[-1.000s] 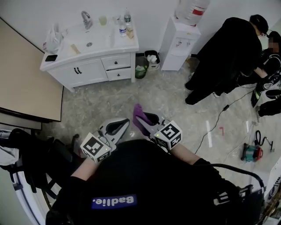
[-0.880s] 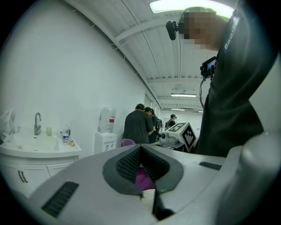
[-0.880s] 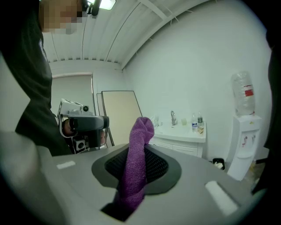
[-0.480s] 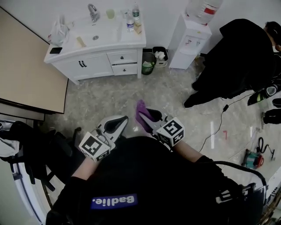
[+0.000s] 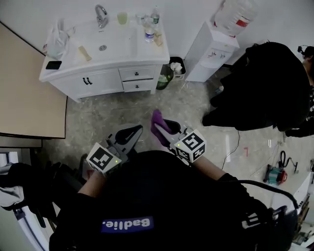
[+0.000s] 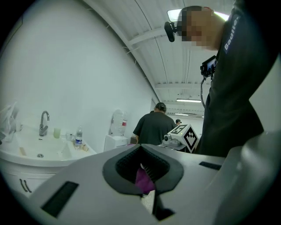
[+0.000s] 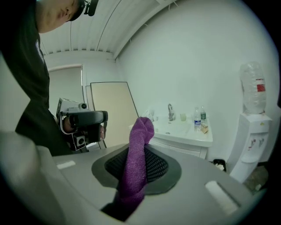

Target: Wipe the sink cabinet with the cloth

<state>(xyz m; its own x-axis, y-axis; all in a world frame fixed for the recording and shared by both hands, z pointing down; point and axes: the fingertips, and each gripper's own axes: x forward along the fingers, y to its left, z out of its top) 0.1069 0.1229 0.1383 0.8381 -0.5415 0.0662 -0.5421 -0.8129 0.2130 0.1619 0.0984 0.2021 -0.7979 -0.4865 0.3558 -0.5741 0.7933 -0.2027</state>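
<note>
The white sink cabinet (image 5: pixel 100 82) stands well apart across the floor, the left gripper (image 5: pixel 133 135) is closed on nothing, and the right gripper (image 5: pixel 166 131) pinches the purple cloth (image 5: pixel 157 126) upright, so this is probably the approach: the cloth must next reach the cabinet.

the lower end of the cloth (image 7: pixel 139 136) is hidden between the closed jaws of the right gripper (image 7: pixel 139 154). in the head view, the wearer's torso (image 5: pixel 162 206) covers both forearms and the rear of the left gripper (image 5: pixel 131 136). the water bottle (image 5: pixel 234 14) is cut off by the top edge. a second person (image 5: pixel 270 88) is cut off at the right edge. labels on the bottles (image 5: pixel 149 33) on the sink worktop (image 5: pixel 122 46) are too small to read.
</note>
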